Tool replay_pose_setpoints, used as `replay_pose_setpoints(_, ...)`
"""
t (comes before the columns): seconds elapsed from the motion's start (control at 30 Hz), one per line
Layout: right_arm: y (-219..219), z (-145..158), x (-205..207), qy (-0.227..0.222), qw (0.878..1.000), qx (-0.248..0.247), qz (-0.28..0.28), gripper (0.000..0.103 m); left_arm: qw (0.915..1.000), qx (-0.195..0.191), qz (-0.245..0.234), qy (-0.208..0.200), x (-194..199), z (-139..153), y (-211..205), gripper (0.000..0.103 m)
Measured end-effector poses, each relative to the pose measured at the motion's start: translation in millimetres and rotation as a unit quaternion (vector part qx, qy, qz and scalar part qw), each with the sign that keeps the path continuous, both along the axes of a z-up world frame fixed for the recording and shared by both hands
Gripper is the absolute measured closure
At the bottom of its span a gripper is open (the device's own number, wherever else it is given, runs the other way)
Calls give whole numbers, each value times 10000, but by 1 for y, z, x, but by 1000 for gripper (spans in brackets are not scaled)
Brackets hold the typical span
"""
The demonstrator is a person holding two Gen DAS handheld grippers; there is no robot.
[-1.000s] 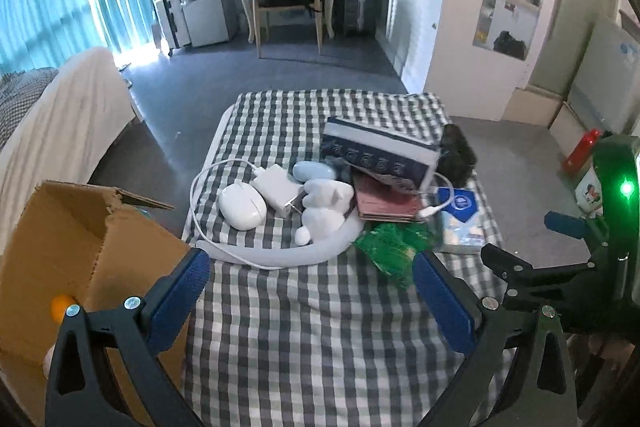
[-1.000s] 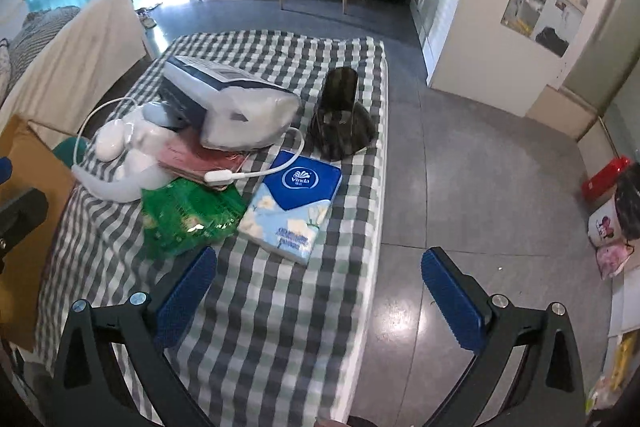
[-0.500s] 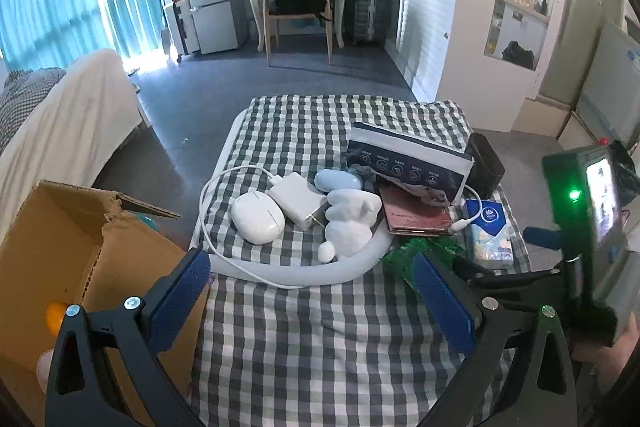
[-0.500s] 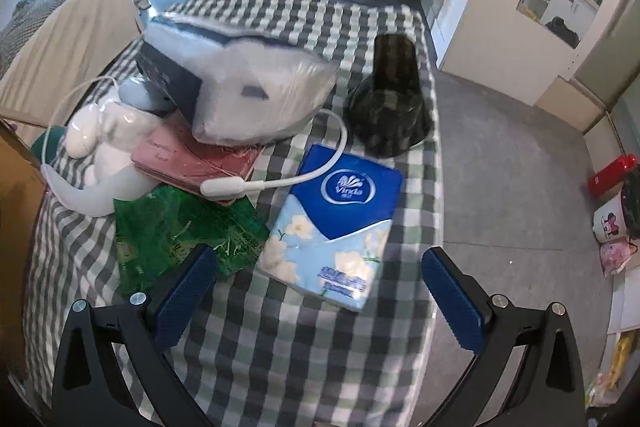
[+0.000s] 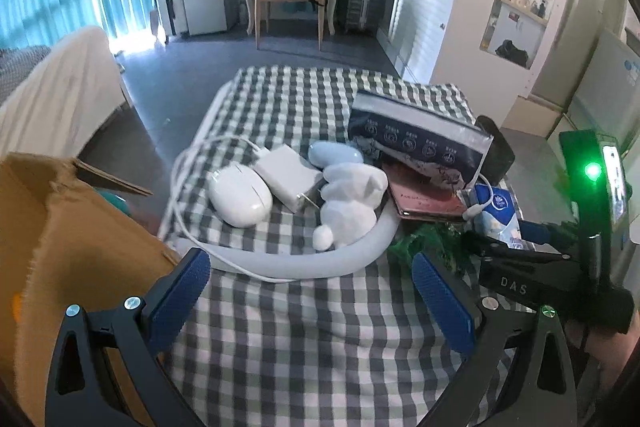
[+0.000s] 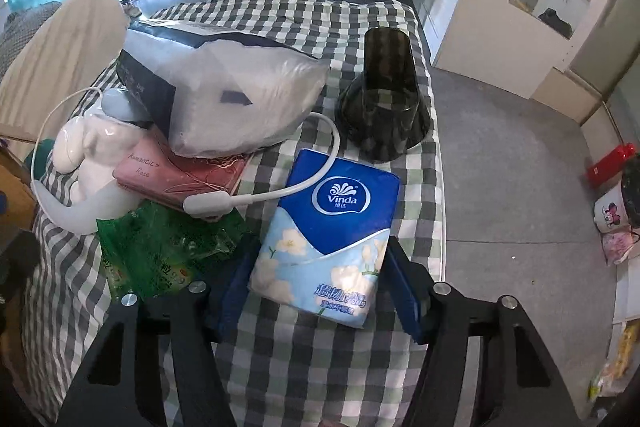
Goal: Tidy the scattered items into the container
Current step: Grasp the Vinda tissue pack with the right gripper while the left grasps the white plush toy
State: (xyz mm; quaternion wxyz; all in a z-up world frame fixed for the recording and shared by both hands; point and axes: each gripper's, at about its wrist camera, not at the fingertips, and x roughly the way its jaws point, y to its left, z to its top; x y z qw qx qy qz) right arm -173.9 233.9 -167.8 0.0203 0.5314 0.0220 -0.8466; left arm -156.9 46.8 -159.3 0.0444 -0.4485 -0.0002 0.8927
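Note:
A blue Vinda tissue pack (image 6: 328,231) lies on the checked table (image 6: 304,355). My right gripper (image 6: 320,283) is closed around its near end, one finger on each side; it shows from the left wrist view (image 5: 520,239) too. A white cable end (image 6: 208,203) rests across the pack. My left gripper (image 5: 320,291) is open and empty above the table's near part. The cardboard box (image 5: 72,267) stands at the left. A white mouse (image 5: 239,195), charger (image 5: 289,175), white plush (image 5: 352,203) and dark pouch (image 5: 416,143) lie in a heap.
A green packet (image 6: 160,247), a pink booklet (image 6: 180,175) and a dark cup (image 6: 384,99) on its side lie near the tissue pack. A white neck band (image 5: 304,259) curves in front of the heap. Grey floor lies to the right of the table.
My right gripper moved forward and down to the tissue pack and its fingers closed in on both sides. My left gripper moved slightly forward and stayed open.

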Motion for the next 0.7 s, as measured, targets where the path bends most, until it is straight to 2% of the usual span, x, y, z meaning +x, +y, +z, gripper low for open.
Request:
replay_pose_setpoints(0.17, 0, -1, 1, 23, 10000, -56, -21, 40, 9997, -184, -65, -136, -8, -19, 8, 0)
replay_pose_setpoints(0.4, -7, -1, -2, 14, 10000, 9, -53, 40, 9990, -454, -13, 44, -24, -29, 2, 0)
replay_pose_setpoints(0.47, -8, -1, -3, 8, 10000, 29, -63, 40, 9996, -260, -47, -56, -31, -32, -4, 0)
replay_pose_setpoints(0.53, -9, -1, -4, 7, 10000, 30, -69, 40, 10000, 10, -21, 9, -34, -28, -9, 0)
replay_pose_setpoints(0.7, -9, -1, -6, 15, 10000, 25, -80, 40, 9995, -6, -153, 281, -43, -12, 1, 0)
